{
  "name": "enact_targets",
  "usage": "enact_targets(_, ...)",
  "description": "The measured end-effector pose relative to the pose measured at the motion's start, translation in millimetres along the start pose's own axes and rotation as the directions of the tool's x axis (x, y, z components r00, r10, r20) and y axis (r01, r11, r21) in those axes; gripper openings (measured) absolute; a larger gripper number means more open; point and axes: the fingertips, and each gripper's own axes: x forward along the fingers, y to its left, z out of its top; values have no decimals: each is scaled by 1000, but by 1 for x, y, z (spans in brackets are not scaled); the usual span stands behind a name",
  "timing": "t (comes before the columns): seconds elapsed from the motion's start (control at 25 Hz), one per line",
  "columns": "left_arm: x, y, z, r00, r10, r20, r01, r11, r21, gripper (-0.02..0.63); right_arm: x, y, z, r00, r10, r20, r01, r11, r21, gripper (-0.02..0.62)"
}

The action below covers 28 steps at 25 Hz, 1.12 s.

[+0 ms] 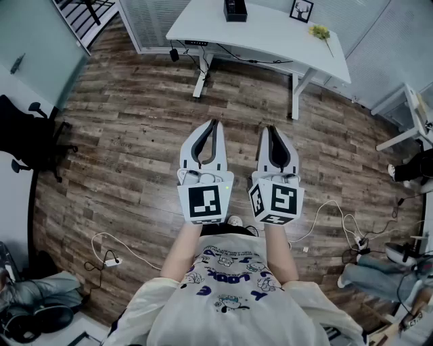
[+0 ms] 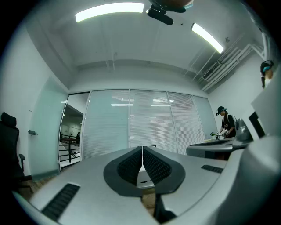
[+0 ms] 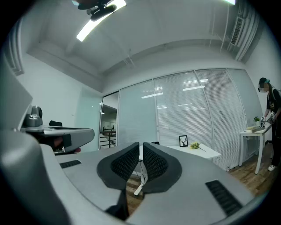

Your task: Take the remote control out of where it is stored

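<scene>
No remote control shows in any view. My left gripper [image 1: 214, 124] and right gripper [image 1: 268, 128] are held side by side at waist height over the wood floor. Both point toward a white desk [image 1: 270, 37] a few steps ahead. On the desk stand a black box [image 1: 235, 10], a small picture frame [image 1: 302, 9] and a sprig of yellow flowers [image 1: 319, 31]. The left gripper [image 2: 142, 148] has its ribbed pads pressed together with nothing between them. The right gripper [image 3: 141, 144] is shut and empty too, and past it I see the desk [image 3: 199, 152] with the frame [image 3: 183, 141].
A black office chair [image 1: 27, 138] stands at the left wall. White cables [image 1: 338, 216] and a power strip [image 1: 111, 260] lie on the floor. Another white table [image 1: 414, 111] is at the right, where a person [image 3: 271, 118] stands. Glass walls with blinds lie behind the desk.
</scene>
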Motion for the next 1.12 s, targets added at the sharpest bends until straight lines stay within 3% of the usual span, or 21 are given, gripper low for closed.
enact_targets(1.12, 12, 37, -22, 999, -31, 7, 31, 999, -26, 20, 20, 28, -19, 999, -33, -15, 33, 999, 17, 49)
